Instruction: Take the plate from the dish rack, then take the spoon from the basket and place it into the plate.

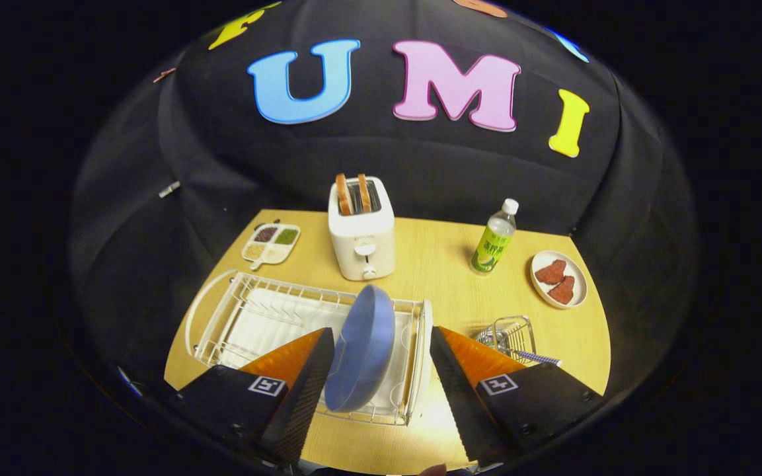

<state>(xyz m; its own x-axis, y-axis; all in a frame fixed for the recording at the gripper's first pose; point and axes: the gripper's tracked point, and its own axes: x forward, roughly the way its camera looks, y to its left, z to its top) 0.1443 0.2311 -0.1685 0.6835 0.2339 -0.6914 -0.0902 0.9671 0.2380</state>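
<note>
With the jaws spread around the plate [362,347], it could be tipped in the rack [235,317] if one finger [304,383] lands first.

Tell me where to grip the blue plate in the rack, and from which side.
Grip the blue plate by its upper rim, coming from above. It stands on edge in the dish rack, so the rim is thin enough to pinch. The gripper is open, jaws either side of the plate.

I'm watching through the gripper [381,390] camera: it's looking forward and down along both wide-spread fingers, sitting close over the table's [433,264] near edge, facing the booth's back wall.
</note>
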